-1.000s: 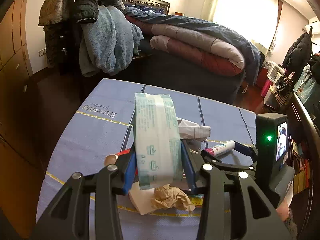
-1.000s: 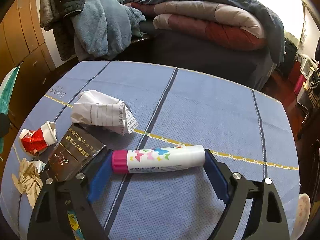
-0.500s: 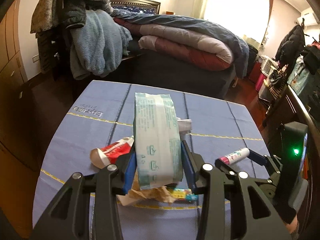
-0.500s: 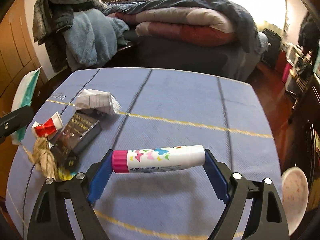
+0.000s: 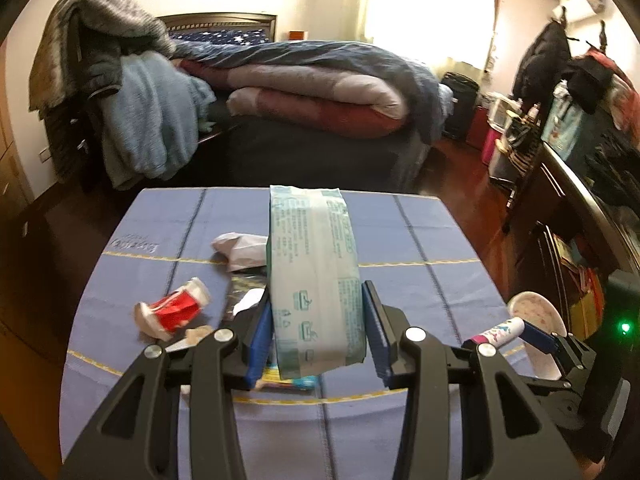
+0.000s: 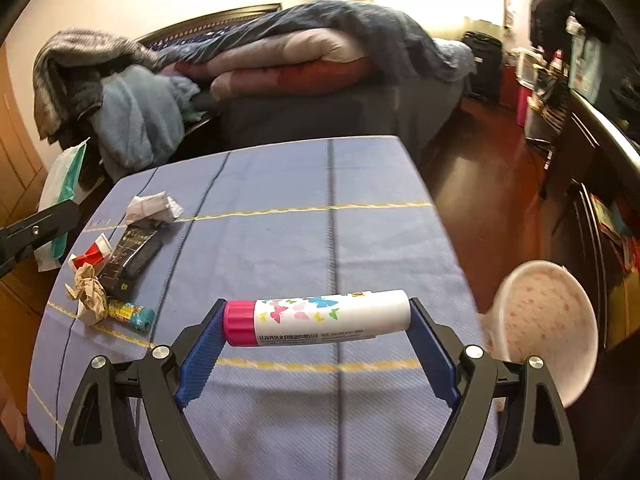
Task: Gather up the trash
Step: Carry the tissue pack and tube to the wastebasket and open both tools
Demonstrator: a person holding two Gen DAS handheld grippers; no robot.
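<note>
My left gripper (image 5: 316,328) is shut on a pale green tissue pack (image 5: 314,280), held upright above the blue tablecloth (image 5: 400,240). My right gripper (image 6: 316,332) is shut on a white glue stick (image 6: 320,318) with a pink cap, gripped end to end and lifted over the table's near right part. On the cloth lie a crumpled white paper (image 6: 154,208), a crushed red cup (image 5: 172,312), a dark packet (image 6: 132,256), a brown paper wad (image 6: 88,288) and a small colourful wrapper (image 6: 128,312). The right gripper with its glue stick (image 5: 498,332) shows low right in the left view.
A white bin (image 6: 548,332) with pink speckles stands off the table's right edge, just beside my right gripper. Behind the table is a bed piled with quilts (image 5: 320,84) and a chair with blue blankets (image 5: 152,128). A dark cabinet (image 6: 600,168) lines the right wall.
Both grippers have drawn back and swung right, each keeping its load. The table litter has slid leftward in view, and the white bin has come into sight at the right.
</note>
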